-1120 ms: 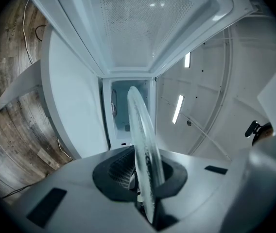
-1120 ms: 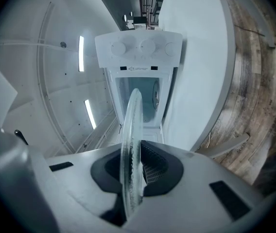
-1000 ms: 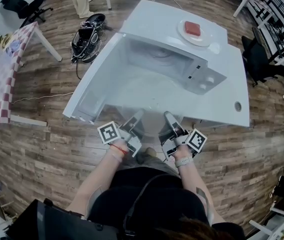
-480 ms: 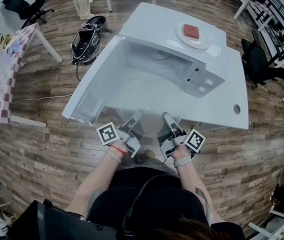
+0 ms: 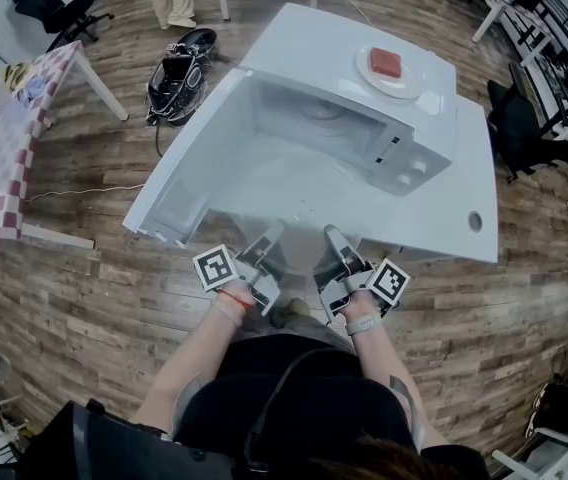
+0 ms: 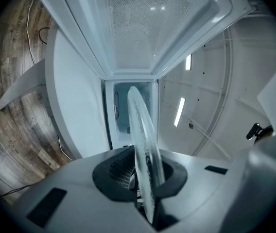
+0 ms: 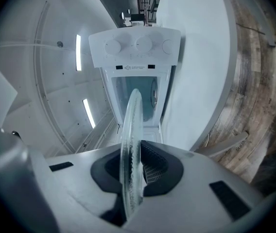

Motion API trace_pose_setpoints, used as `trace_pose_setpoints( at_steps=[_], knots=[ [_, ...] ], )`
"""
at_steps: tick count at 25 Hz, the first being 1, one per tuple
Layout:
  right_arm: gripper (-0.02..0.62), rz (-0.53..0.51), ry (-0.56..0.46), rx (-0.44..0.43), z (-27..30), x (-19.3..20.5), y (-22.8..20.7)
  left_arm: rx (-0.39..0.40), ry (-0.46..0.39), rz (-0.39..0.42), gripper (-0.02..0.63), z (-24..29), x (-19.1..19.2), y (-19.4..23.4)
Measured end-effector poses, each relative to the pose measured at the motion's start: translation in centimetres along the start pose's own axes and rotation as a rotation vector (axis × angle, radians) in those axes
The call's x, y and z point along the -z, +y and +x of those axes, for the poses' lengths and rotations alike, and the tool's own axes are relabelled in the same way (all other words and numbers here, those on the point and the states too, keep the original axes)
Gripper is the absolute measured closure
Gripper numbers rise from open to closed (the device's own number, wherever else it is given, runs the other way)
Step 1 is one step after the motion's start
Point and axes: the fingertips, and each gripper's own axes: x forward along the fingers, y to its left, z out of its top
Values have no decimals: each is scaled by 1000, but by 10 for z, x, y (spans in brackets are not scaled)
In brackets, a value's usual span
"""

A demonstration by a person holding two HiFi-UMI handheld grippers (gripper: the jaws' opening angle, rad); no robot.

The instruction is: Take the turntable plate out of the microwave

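Observation:
The clear glass turntable plate [image 5: 289,190] hangs level in front of the open white microwave [image 5: 404,153], outside its cavity. My left gripper [image 5: 270,238] is shut on the plate's near rim, and my right gripper [image 5: 334,238] is shut on the same rim a little to the right. In the left gripper view the plate [image 6: 143,140] shows edge-on, pinched in the left gripper [image 6: 146,181]. The right gripper view shows the plate [image 7: 130,140] edge-on too, clamped in the right gripper [image 7: 129,178]. The microwave's door [image 5: 186,163] stands swung out to the left.
On top of the microwave sits a white dish with a red block [image 5: 388,66]. The microwave stands on a white table [image 5: 469,183] over wood flooring. A dark bag [image 5: 174,73] lies on the floor at the left, near a checkered table [image 5: 4,138].
Almost nothing has moved. Both grippers keep the same hold on the plate; the head view has only shifted slightly.

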Motion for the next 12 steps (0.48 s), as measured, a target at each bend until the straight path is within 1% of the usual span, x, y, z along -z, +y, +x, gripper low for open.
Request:
trace_pose_setpoints(
  at_steps=[7, 12],
  knots=[
    [556, 5, 29, -6, 1, 3, 1, -7, -31, 1, 571, -6, 1, -1],
    [557, 5, 37, -4, -1, 4, -1, -8, -38, 3, 571, -8, 3, -1]
  ],
)
